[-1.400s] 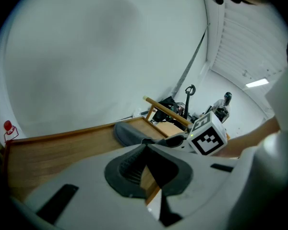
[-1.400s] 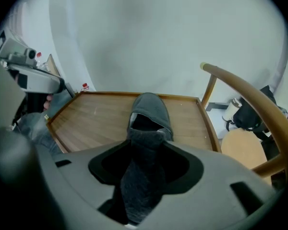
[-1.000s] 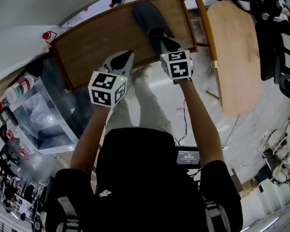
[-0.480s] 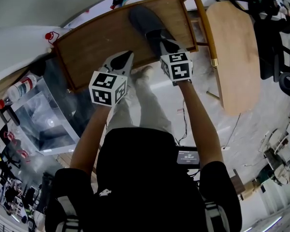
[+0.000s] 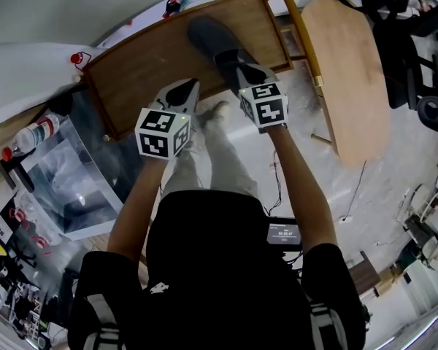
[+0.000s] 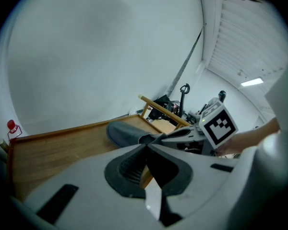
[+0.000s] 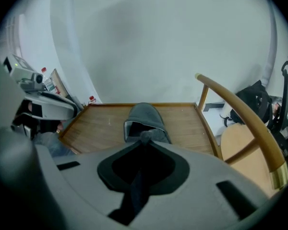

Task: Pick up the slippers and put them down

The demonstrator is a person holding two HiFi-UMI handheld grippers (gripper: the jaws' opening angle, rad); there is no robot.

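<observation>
1. Your right gripper [image 7: 145, 139] has its jaws closed to a narrow gap on the heel edge of the dark grey slipper [image 7: 144, 116]. The slipper's toe reaches straight ahead of the jaw tips.
2. Your left gripper [image 6: 146, 146] has its jaws pressed together with nothing between them. The slipper sits ahead and to the right of these jaws, apart from them.
3. Below and ahead of both jaw pairs lies a brown wooden tabletop [image 5: 142, 60] with a raised rim. You cannot tell whether the slipper's sole touches it.
4. Beyond the tabletop's far rim, ahead of both jaw pairs, stands a plain white wall [image 7: 158, 42]. A small red object [image 7: 92, 99] sits at the far left corner.
5. To the right of the right jaws, just beside the tabletop, stands a wooden chair [image 7: 242, 116] with a curved back rail.
6. To the left of the left jaws, off the tabletop's edge, are a clear plastic box [image 5: 66, 188] and a bottle [image 5: 31, 137].
7. Behind both jaw pairs, a pale floor [image 5: 379, 195] runs under your legs.
</observation>
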